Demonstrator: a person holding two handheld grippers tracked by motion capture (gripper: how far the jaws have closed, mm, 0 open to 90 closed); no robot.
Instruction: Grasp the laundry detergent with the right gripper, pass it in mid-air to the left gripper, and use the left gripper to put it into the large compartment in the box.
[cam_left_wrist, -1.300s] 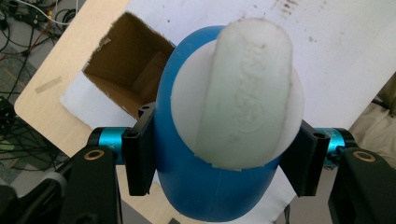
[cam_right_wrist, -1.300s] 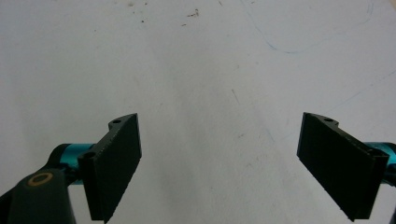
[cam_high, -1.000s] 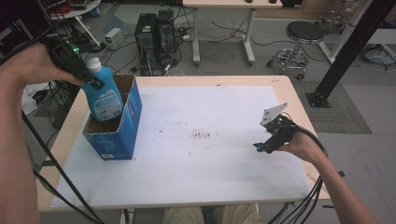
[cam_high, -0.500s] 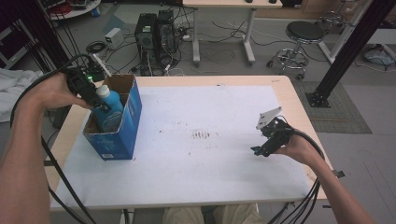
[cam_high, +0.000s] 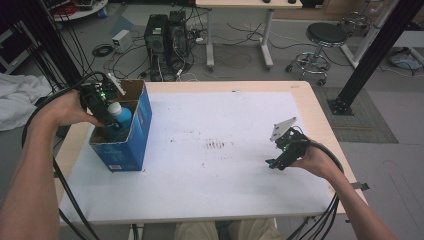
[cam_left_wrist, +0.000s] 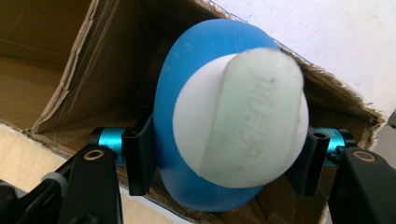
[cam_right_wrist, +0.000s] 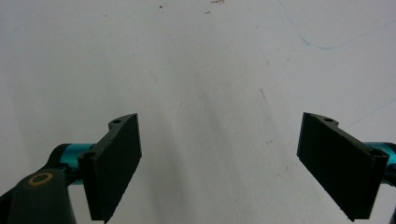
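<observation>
Bottle (cam_high: 119, 117), blue with a white cap, sits low in the open cardboard box (cam_high: 131, 145) near the table's left edge, toward the far left corner; you see little more than its cap and shoulder above the box rim. Your left gripper (cam_high: 102, 106) is clamped on it just below the cap, one black jaw on each side of the blue shoulder, as the left gripper view (cam_left_wrist: 224, 161) makes plain. Gripping it up there keeps the bottle upright and leaves the tool clear of the box walls, which looks like the point of lowering it in from above. I judge the bottle close to the box floor, though you cannot see from these views whether it rests there yet, so keep your grip until it does.

Your right gripper (cam_high: 279, 159) hangs over the table near the right edge, well apart from the box, its jaws wide apart with nothing between them (cam_right_wrist: 219, 163). It seems parked out of the way.

You are working on a table (cam_high: 240, 200) with a white top bearing a few dark scuffs at its middle and a wooden border. Beyond the far edge stand computer towers (cam_high: 165, 37) among loose cables, a second desk, a round stool (cam_high: 325, 42) and a black frame post at far right.
</observation>
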